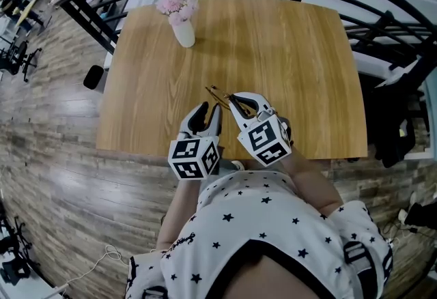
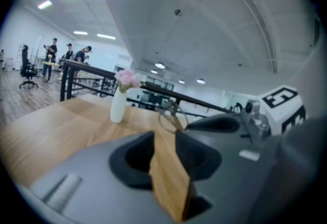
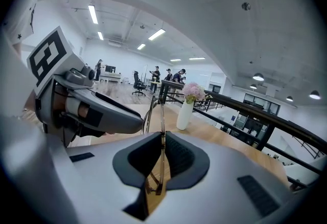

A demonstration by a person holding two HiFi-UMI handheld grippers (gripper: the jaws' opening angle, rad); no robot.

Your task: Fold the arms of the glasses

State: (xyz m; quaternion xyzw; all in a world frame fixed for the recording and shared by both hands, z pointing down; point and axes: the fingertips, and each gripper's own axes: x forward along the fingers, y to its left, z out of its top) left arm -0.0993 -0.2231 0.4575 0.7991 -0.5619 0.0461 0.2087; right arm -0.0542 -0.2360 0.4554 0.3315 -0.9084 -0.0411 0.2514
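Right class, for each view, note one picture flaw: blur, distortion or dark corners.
Head view: fisheye bows the edges of the table. Left gripper view: soft all over, the glasses smeared, corners black. Right gripper view: sharper, the vase crisp, but the edges darken into a round vignette.

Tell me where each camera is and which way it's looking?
Head view: on the person's head, looking steeply down at the table, left hand-held gripper, right hand-held gripper and starry shirt.
Left gripper view: on the left one, facing along open jaws toward the vase.
Right gripper view: on the right one, facing along jaws shut on the glasses.
Both gripper views share the vase and glasses.
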